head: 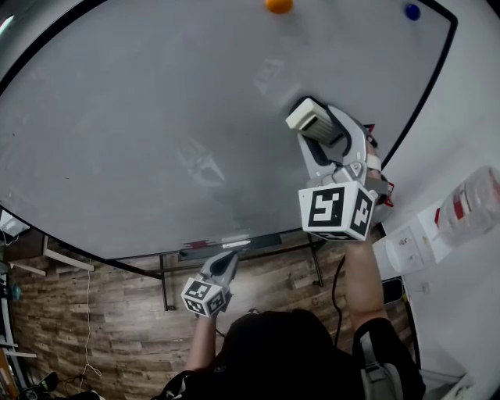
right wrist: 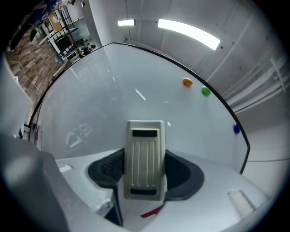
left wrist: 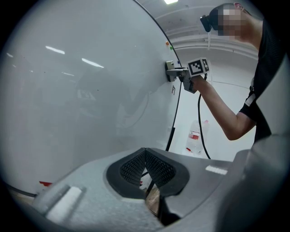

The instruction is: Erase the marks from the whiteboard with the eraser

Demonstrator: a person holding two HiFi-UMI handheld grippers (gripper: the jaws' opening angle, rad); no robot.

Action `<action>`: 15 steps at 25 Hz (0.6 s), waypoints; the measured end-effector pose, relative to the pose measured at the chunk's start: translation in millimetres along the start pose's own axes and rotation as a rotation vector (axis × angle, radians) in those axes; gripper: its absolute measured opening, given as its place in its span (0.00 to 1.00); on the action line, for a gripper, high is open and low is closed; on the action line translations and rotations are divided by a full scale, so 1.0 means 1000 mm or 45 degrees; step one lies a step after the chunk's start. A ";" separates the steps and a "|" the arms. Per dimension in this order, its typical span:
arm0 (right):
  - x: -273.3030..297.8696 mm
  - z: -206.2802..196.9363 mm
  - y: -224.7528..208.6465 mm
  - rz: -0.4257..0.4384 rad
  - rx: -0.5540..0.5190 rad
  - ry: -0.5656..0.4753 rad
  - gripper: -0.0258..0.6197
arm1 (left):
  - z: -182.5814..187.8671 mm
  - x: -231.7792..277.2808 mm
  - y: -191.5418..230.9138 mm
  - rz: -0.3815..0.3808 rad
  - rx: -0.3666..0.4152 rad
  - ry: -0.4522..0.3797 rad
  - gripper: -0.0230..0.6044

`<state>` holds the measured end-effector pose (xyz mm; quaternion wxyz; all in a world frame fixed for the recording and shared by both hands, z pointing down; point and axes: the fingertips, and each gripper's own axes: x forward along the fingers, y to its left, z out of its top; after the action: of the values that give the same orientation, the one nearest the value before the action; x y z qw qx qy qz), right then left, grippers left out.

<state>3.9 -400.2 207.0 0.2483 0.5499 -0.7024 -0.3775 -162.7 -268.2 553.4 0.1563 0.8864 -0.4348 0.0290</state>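
The whiteboard (head: 156,117) fills most of the head view, and I see no clear marks on it, only reflections. My right gripper (head: 314,125) is shut on the cream eraser (head: 307,116) and holds it against the board near its right edge. In the right gripper view the ribbed eraser (right wrist: 145,158) stands upright between the dark pads. The left gripper view shows the eraser (left wrist: 171,71) flat on the board. My left gripper (head: 226,262) hangs low by the board's bottom edge, shut and empty, its pads (left wrist: 156,167) meeting.
Orange magnet (head: 278,5) and blue magnet (head: 412,11) sit at the board's top; a green magnet (right wrist: 206,91) shows too. The tray (head: 234,242) under the board carries markers. A cable and a plastic bottle (head: 469,205) are at the right wall. Wooden floor lies below.
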 end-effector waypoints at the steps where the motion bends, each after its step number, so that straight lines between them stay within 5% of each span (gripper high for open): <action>1: 0.000 0.000 -0.002 -0.005 0.011 0.004 0.43 | 0.000 -0.002 0.001 0.000 -0.001 0.000 0.05; 15: 0.001 0.022 0.025 0.075 0.016 -0.007 0.43 | -0.006 -0.009 0.003 0.020 -0.005 0.000 0.05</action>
<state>-27.3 -393.3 213.8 0.2539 0.5296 -0.7213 -0.3671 -170.2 -260.9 558.3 0.1577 0.8826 -0.4419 0.0294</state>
